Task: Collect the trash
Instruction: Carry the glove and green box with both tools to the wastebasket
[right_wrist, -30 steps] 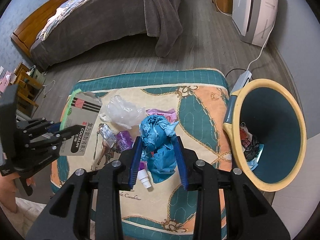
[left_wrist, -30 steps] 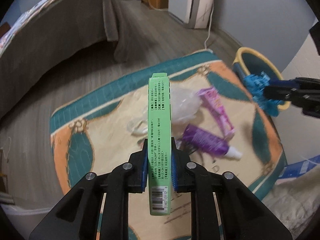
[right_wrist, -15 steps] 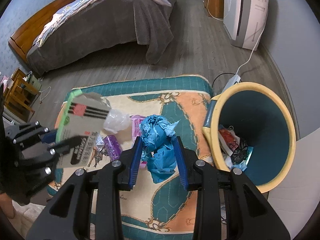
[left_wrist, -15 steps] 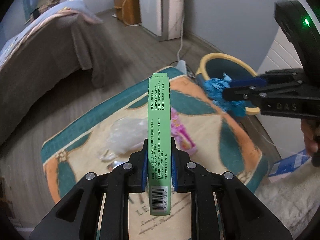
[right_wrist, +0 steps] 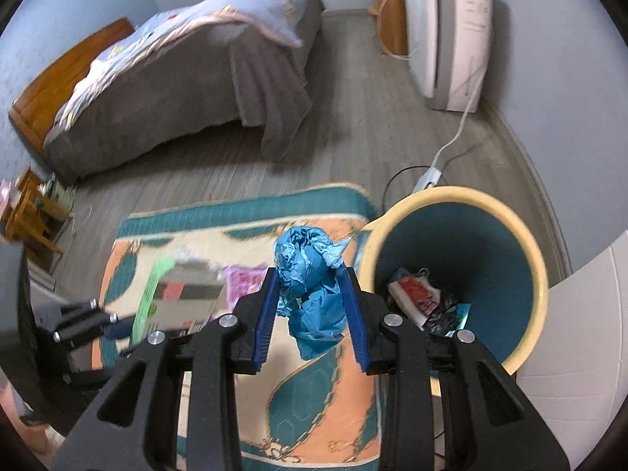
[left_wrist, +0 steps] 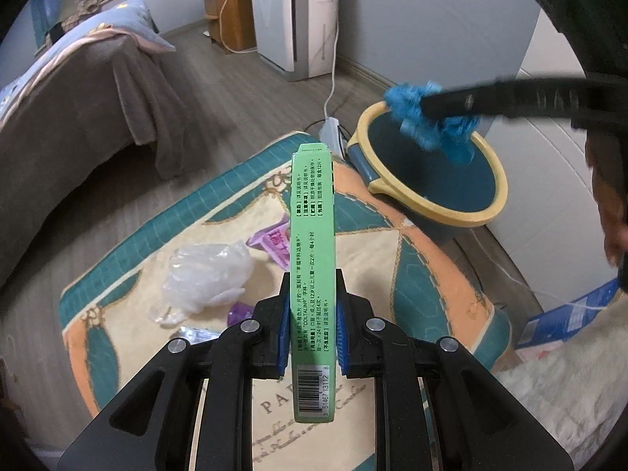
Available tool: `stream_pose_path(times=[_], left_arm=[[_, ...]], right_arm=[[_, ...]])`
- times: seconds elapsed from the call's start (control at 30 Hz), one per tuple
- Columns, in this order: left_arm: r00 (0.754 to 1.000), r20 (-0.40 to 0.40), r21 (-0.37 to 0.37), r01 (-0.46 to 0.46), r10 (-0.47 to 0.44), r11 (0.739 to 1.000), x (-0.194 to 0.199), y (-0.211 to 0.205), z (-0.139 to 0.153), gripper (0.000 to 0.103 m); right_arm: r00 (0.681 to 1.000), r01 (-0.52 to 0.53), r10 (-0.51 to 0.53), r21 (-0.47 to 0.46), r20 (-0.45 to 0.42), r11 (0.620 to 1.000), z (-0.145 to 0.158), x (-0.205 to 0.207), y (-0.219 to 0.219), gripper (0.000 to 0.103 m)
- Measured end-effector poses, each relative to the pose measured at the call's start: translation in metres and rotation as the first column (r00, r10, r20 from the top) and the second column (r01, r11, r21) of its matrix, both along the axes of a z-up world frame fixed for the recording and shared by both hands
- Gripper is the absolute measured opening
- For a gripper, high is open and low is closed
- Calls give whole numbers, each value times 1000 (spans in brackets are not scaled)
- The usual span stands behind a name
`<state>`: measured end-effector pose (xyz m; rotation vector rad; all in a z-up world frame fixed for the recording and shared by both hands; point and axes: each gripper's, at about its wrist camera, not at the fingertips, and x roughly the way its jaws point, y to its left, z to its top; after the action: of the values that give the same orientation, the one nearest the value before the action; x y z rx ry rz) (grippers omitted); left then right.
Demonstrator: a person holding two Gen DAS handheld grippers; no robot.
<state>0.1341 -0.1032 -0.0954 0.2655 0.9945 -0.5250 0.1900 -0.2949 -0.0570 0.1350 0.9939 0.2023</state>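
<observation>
My left gripper (left_wrist: 313, 306) is shut on a flat green medicine box (left_wrist: 313, 259), held edge-on above the patterned rug (left_wrist: 424, 259). My right gripper (right_wrist: 310, 294) is shut on a crumpled blue wad (right_wrist: 310, 274); in the left wrist view that wad (left_wrist: 431, 121) hangs over the rim of the yellow-rimmed teal bin (left_wrist: 482, 204). The bin (right_wrist: 526, 243) holds several scraps. On the rug lie a clear plastic bag (left_wrist: 208, 274), a pink packet (left_wrist: 274, 243) and a purple tube (left_wrist: 239, 312). In the right wrist view the box (right_wrist: 176, 294) shows blurred at the left.
A bed with a grey cover (right_wrist: 196, 90) stands beyond the rug. A white appliance (right_wrist: 447, 35) with a cord and a power strip (right_wrist: 428, 176) sits by the far wall. A blue-and-white carton (left_wrist: 565, 322) lies right of the rug.
Both grippers moved right toward the bin with their loads. The blue wad went from over the rug to the bin's rim. The green box followed; the purple tube slid mostly behind it.
</observation>
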Motion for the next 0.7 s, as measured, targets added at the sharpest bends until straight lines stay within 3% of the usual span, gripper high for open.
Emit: stream_pose_path(times=[0.4,0.7], left_arm=[[1000,-10,8,-9,9,1000,-8,-19,-2,19],[998,-34,-58,53,-55,997,-21,-67,4,19]], right_arm=[[997,82,-82,-3,-8,997,-5,10,-48,33],[992,117,-115,18,-51,993,-18,13,-76,33]])
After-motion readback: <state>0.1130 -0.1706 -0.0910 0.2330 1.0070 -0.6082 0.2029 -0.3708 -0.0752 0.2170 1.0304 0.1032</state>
